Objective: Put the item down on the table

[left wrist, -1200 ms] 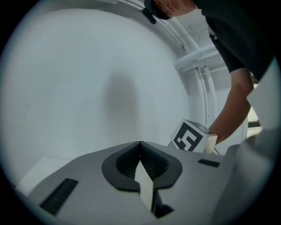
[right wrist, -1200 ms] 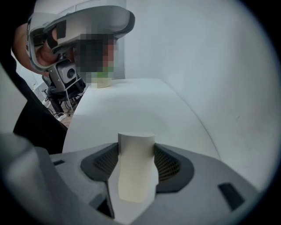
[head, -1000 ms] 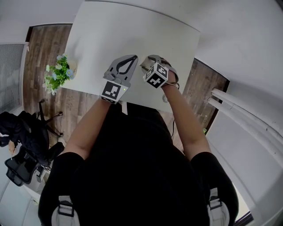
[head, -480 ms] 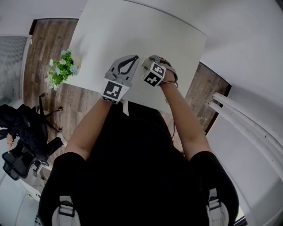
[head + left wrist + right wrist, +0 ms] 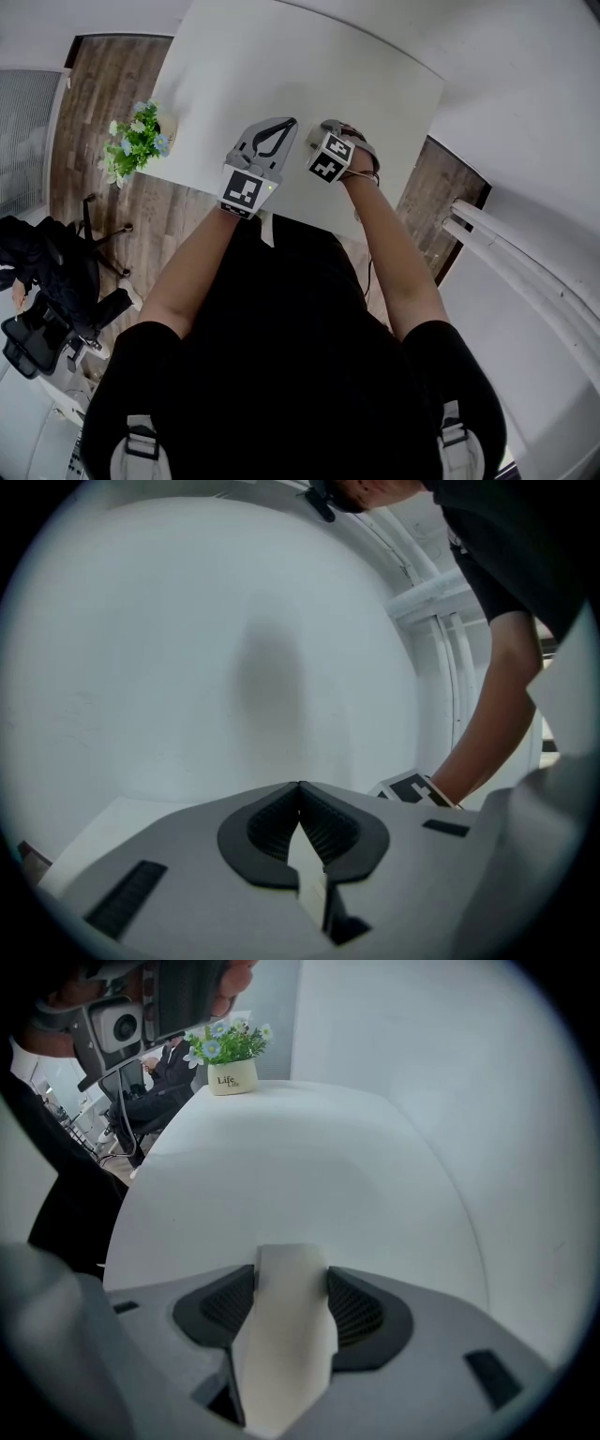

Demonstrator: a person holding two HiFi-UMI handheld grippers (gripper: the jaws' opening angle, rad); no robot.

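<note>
Item: a pale, plain, flat-sided item, held in the right hand-held gripper. I can make out no marking on it.
Right grip: the jaws stand wide and the item fills the gap between them, with both ribbed pads pressed on its sides.
Long axis: it runs along the jaws. The front end pokes just past the tips and the back end reaches in toward the gripper body.
Way to the bench: the white bench lies below and ahead of the tips. In the head view this gripper hangs over the near part of the top, not far from the near edge.
Contact: I cannot tell whether the item's underside already touches the bench.
Left hand-held gripper: its tips are together and it holds nothing. It sits just beside the right one, on its left, over the same bench.
Nearer hand: the right, since it already has the item. I judge the left has no part in this.
Other things: a pot of flowers stands at a far corner, well apart from the drop spot.
Coming move, as I judge it: lower the item until it rests flat on the bench, then part the pads. After that, back off along the long axis so the item isn't dragged.
</note>
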